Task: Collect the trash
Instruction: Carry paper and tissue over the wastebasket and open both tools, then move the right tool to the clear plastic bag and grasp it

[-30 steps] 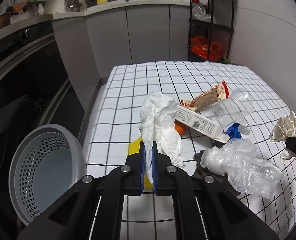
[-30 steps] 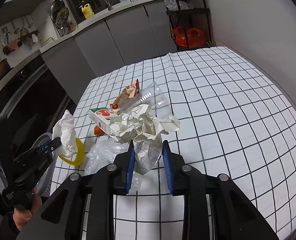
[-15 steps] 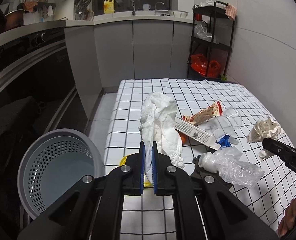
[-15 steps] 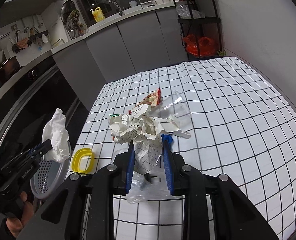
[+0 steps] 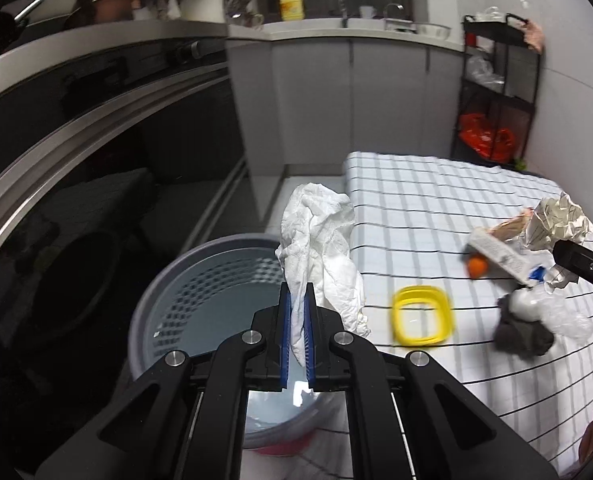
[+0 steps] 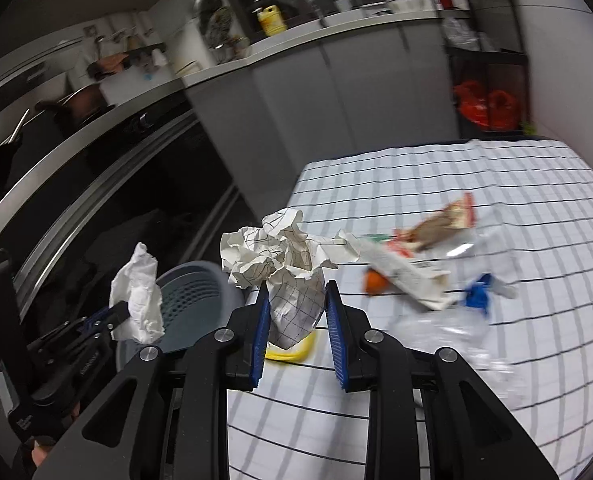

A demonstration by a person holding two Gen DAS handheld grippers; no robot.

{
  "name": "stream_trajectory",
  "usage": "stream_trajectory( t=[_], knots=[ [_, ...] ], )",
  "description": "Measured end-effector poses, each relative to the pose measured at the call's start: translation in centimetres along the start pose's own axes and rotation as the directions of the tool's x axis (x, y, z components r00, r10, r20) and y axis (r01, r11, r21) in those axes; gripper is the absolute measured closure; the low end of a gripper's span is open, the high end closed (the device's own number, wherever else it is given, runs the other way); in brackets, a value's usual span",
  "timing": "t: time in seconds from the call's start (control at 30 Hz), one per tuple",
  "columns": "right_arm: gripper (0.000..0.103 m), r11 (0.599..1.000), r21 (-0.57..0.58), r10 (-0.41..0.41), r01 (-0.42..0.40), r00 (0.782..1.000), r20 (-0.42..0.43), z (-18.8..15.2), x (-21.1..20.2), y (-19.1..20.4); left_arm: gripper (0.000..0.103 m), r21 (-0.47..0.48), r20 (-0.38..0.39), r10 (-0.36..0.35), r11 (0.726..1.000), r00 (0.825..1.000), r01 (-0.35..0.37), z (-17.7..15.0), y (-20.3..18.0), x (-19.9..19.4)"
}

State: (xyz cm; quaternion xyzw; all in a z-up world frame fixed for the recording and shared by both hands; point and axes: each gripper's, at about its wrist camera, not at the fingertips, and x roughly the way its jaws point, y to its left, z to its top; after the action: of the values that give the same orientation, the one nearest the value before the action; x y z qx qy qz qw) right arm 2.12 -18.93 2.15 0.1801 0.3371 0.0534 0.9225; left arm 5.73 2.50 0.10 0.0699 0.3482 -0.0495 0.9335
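My left gripper [image 5: 296, 312] is shut on a crumpled white tissue [image 5: 316, 240] and holds it over the near rim of the grey perforated bin [image 5: 200, 304] beside the table. My right gripper [image 6: 296, 312] is shut on a ball of crumpled checked paper [image 6: 280, 264], held above the table's left edge near the bin [image 6: 192, 292]. The left gripper with its tissue [image 6: 136, 300] shows in the right wrist view, and the paper ball [image 5: 560, 220] in the left wrist view.
On the checked tablecloth [image 5: 416, 200] lie a yellow ring [image 5: 422, 316], a carton [image 5: 500, 252], an orange piece [image 5: 477, 266], a snack wrapper [image 6: 440, 224], clear plastic bags [image 6: 440, 328] and a dark lump [image 5: 522, 332]. A dark oven front [image 5: 76, 180] lies left; a black shelf [image 5: 496, 92] stands behind.
Both grippers have swung left with their loads. The left one has gone from above the table to over the bin; the right one has followed to the table's left edge.
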Motion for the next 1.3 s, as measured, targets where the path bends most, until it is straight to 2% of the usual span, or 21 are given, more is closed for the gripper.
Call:
stream_trajectory(
  t=[0.17,0.37,0.67,0.83,0.87,0.9,0.93,1.0,1.3],
  knots=[
    [0.077,0.995,-0.072,0.068,-0.072,0.996,-0.065,-0.6,4.2,5.0,0.096,-0.047,-0.035,0.052,0.997,0.998,-0.053,-0.2,3.8,1.1],
    [0.077,0.983,-0.111,0.125,-0.146,0.977,-0.171,-1.6,8.8,9.5,0.096,-0.067,-0.084,0.091,0.993,0.992,-0.096,-1.2,6.5,2.4],
    [0.076,0.969,-0.157,0.144,-0.19,0.954,-0.265,-3.2,13.3,12.9,0.094,-0.14,-0.159,0.065,0.986,0.985,-0.087,-2.0,9.4,4.0],
    [0.075,0.968,-0.161,0.143,-0.192,0.95,-0.277,-3.0,15.1,13.1,0.093,-0.16,-0.176,0.061,0.983,0.982,-0.09,-2.1,10.2,4.4],
    [0.07,0.968,-0.16,0.144,-0.192,0.951,-0.274,-3.0,15.2,13.2,0.092,-0.16,-0.177,0.063,0.983,0.982,-0.092,-2.2,10.2,4.4],
    [0.068,0.968,-0.161,0.144,-0.192,0.952,-0.269,-2.9,15.2,13.2,0.083,-0.159,-0.178,0.069,0.982,0.982,-0.098,-2.1,10.1,4.5],
    [0.062,0.969,-0.161,0.143,-0.19,0.954,-0.263,-3.1,15.0,13.0,0.066,-0.16,-0.179,0.073,0.982,0.981,-0.102,-2.1,10.2,4.5],
    [0.057,0.97,-0.157,0.144,-0.186,0.958,-0.248,-3.0,14.8,12.9,0.047,-0.169,-0.167,0.082,0.98,0.983,-0.11,-2.1,10.5,4.2],
    [0.056,0.972,-0.145,0.145,-0.183,0.959,-0.242,-3.0,14.2,12.5,0.046,-0.175,-0.148,0.091,0.978,0.985,-0.116,-1.9,10.6,3.9]
  ],
)
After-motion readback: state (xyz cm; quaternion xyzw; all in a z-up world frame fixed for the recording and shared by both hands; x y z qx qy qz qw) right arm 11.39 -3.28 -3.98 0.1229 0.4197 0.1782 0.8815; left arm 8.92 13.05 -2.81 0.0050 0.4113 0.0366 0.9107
